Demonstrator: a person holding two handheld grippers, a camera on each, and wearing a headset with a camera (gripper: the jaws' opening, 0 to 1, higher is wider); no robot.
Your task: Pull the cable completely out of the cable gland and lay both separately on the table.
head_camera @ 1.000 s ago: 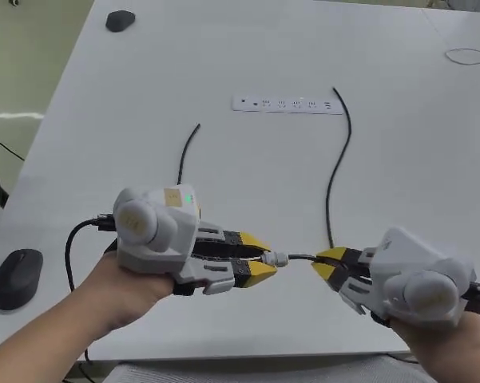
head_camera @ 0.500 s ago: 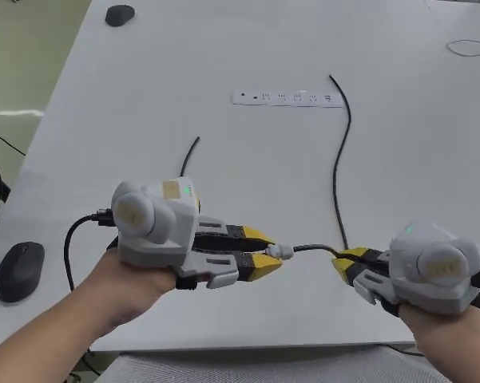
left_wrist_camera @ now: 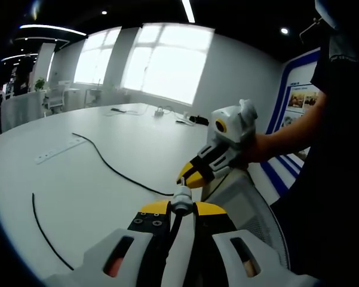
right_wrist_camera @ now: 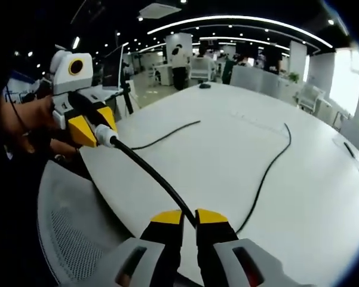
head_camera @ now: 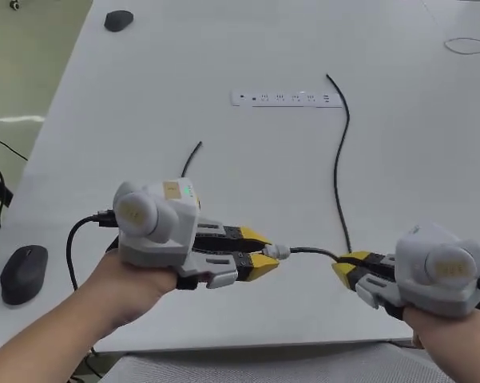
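A small white cable gland (head_camera: 276,253) juts from the tips of my left gripper (head_camera: 263,260), which is shut on it above the table's near edge. A black cable (head_camera: 313,253) runs out of the gland to the right into my right gripper (head_camera: 345,268), which is shut on it. Beyond that gripper the cable curves away across the table (head_camera: 337,167). In the left gripper view the gland (left_wrist_camera: 181,203) sits between my jaws, with the right gripper (left_wrist_camera: 191,175) just beyond. The right gripper view shows the cable (right_wrist_camera: 149,171) stretched taut from my jaws (right_wrist_camera: 189,216) to the gland (right_wrist_camera: 106,138).
A white power strip (head_camera: 286,98) lies at mid table near the cable's far end. A second, short black cable (head_camera: 190,158) lies to the left. One dark mouse (head_camera: 22,274) rests at the near left, another (head_camera: 118,20) at the far left. A mesh chair (right_wrist_camera: 71,233) stands below the table edge.
My right gripper has moved right, away from the left one, and a longer stretch of cable shows between the gland and it. The left gripper has held nearly still.
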